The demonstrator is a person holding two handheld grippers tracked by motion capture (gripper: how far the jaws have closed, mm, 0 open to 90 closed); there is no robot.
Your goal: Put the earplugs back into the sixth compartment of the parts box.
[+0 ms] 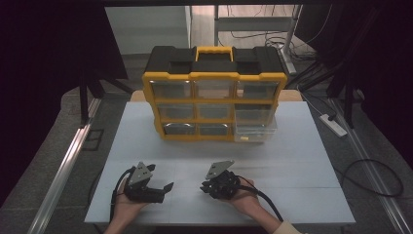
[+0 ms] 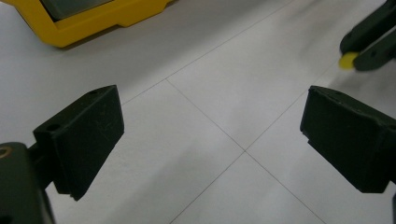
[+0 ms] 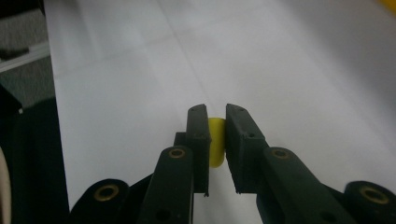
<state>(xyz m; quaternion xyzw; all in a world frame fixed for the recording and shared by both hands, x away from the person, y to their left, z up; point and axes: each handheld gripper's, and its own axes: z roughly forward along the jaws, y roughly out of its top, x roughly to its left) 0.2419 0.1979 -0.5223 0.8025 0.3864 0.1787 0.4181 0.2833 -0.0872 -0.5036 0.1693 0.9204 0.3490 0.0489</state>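
A small yellow piece is being pinched between the two black jaws of the right gripper, which are being kept nearly together with only the piece filling the narrow gap; its exact shape cannot be told. The piece is being held just over the white table, near the front edge and well apart from the yellow and black drawer organizer that is being seen at the far side. In the left gripper view the same yellow piece is being glimpsed at the tip of the right gripper's jaws, in the upper right corner. The left gripper is being held with its jaws spread wide, nothing being gripped between them and bare table being seen below. Both grippers are being carried in the person's hands, side by side, near the front of the table.
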